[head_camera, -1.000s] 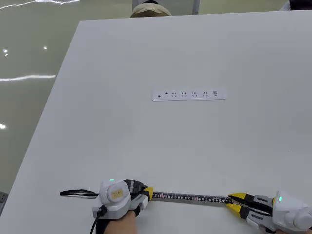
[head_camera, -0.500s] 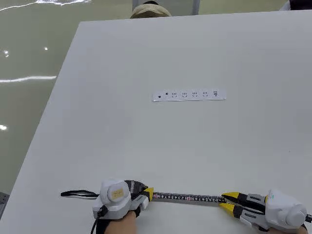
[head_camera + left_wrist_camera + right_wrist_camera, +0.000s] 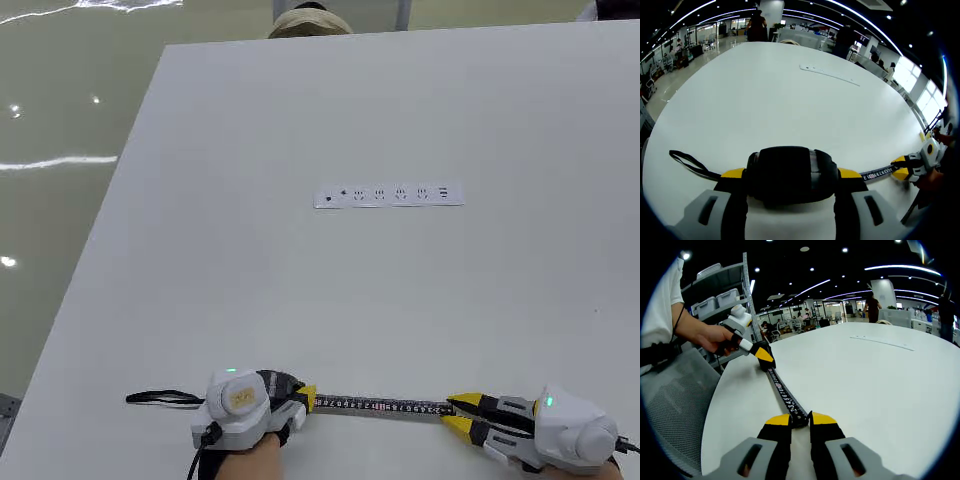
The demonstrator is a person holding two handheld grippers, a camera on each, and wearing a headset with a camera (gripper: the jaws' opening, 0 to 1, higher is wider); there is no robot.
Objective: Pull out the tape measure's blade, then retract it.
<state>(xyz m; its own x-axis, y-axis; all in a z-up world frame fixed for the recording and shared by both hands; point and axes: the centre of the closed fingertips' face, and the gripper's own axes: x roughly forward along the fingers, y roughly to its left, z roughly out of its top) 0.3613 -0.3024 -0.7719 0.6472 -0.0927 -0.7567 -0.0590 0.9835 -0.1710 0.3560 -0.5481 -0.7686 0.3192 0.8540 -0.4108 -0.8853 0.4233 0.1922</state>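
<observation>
The black tape measure [image 3: 790, 172] sits clamped between the yellow-tipped jaws of my left gripper [image 3: 300, 398] near the table's front edge. Its black wrist strap [image 3: 690, 162] trails off to the left. The blade [image 3: 380, 405] runs out flat along the table to the right. My right gripper [image 3: 455, 412] is shut on the blade's end. In the right gripper view the blade [image 3: 782, 392] leads from my pinched jaws back to the left gripper [image 3: 757, 352], held in a hand.
A white power strip [image 3: 390, 195] lies flat in the middle of the white table [image 3: 300, 250]. The table's left edge drops to a glossy floor. A chair back shows at the far edge. Shelving and people stand in the background.
My right gripper has moved left toward the left one, still holding the blade's end, so the exposed blade is shorter. The left gripper and tape measure have stayed put.
</observation>
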